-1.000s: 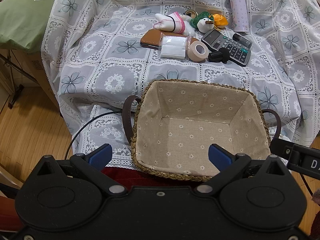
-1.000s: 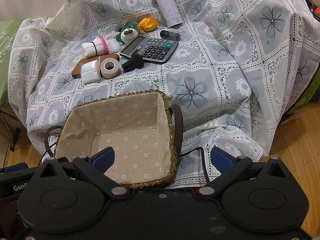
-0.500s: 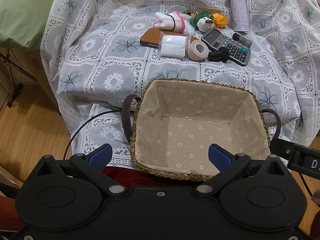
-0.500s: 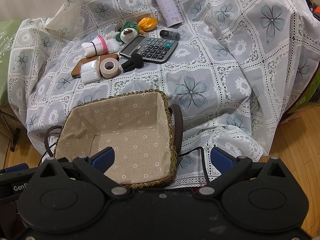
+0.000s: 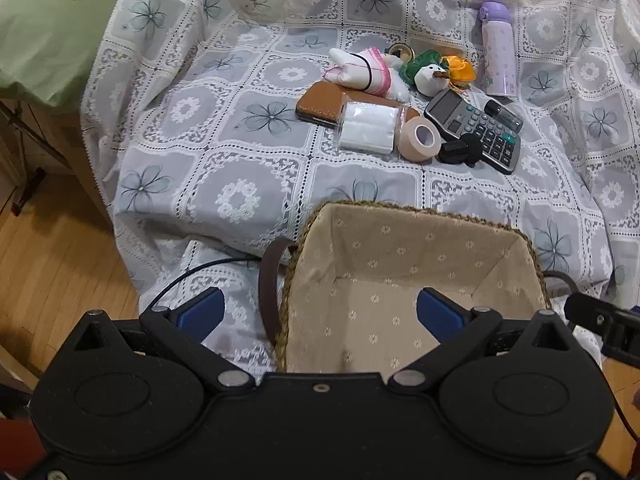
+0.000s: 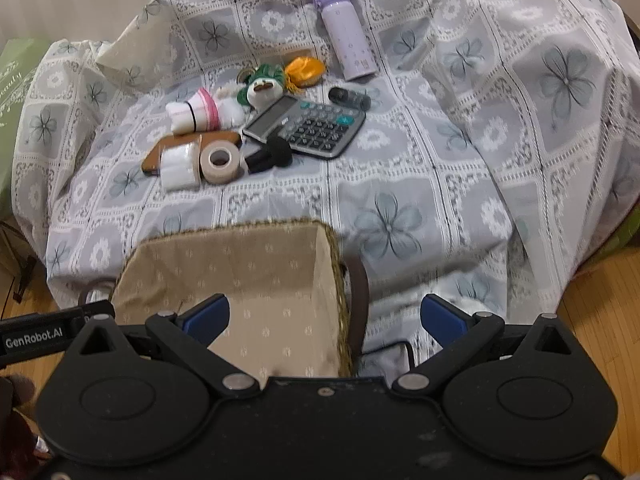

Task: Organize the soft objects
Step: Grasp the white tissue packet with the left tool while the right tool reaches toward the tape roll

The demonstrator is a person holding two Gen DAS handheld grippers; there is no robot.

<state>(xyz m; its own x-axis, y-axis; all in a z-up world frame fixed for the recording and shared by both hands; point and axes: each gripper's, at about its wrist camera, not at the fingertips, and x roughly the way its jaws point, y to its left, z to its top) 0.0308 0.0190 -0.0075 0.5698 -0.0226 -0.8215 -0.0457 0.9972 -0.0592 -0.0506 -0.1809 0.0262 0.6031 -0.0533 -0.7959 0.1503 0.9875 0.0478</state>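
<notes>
I've got both tongs, left and right, spread wide w/ nothing held, over the lined basket. Soft stuff sits beyond it on the floral cloth: rolled towel, plush toy, tissue pack.

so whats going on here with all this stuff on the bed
A person holds a gripper in each hand, left gripper and right gripper, both with jaws open and holding nothing. Both hang over the near edge of an empty basket. The plush, rolled cloth, tape and calculator lie untouched on the cover behind it.
</notes>
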